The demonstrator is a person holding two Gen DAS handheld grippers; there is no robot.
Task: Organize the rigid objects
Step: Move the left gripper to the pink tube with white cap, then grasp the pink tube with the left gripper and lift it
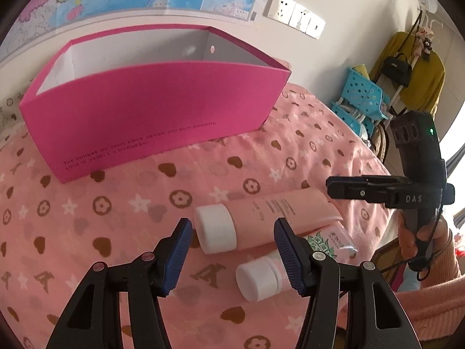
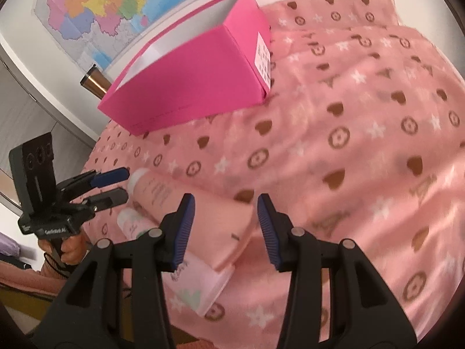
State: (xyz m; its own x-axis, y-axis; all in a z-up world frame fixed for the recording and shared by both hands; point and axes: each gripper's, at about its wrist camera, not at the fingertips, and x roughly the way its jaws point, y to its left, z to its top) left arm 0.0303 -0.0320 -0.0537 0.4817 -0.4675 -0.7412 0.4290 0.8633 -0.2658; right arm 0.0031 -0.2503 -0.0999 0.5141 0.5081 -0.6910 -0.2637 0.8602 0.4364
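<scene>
we are looking down at a bed covered with a pink blanket (image 1: 261, 151) printed with brown hearts, flowers and white stars, and an open magenta box (image 1: 151, 110) is sitting on it near the wall, showing only its white inside walls to us. two tubes are lying side by side on the blanket in front of the box: a larger pink tube (image 1: 261, 218) with a white cap, and a smaller tube (image 1: 290, 264) with a green print and a white cap, touching it along its length. our left hand-held gripper (image 1: 232, 247) is hovering just above the cap end of the pink tube with its blue pads spread and pinching nothing. our right hand-held gripper (image 2: 225, 229) is hanging over the flat crimped ends of the same tubes, its pads also spread apart and gripping nothing. a hand (image 2: 69, 250) is gripping the left tool's handle. a map (image 2: 110, 3) is hanging on the wall behind the box
</scene>
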